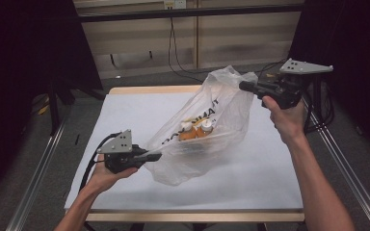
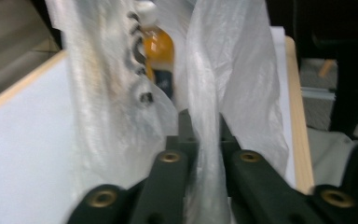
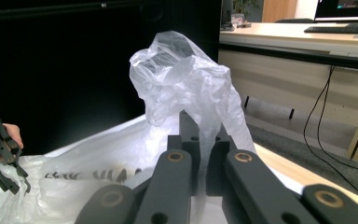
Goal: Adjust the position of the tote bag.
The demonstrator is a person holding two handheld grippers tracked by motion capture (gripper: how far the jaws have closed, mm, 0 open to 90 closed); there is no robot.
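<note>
A clear plastic bag [image 1: 221, 103] with black lettering is stretched above the white table top [image 1: 135, 113] between my two grippers. Inside it lie orange bottles [image 1: 197, 131] with white caps. My left gripper [image 1: 157, 155] is shut on the bag's near left end, low over the table. My right gripper [image 1: 242, 85] is shut on the bag's far right end, held higher. In the left gripper view the jaws [image 2: 204, 136] pinch a fold of the bag [image 2: 235, 88], with an orange bottle [image 2: 159, 50] beyond. In the right gripper view the jaws [image 3: 204, 140] clamp the crumpled film of the bag [image 3: 182, 84].
The table's wooden edge [image 1: 192, 216] runs along the near side. Metal rails [image 1: 36, 180] lie on the floor on both sides. A pale desk front with hanging cables [image 1: 173, 48] stands behind the table. Dark curtains flank the scene.
</note>
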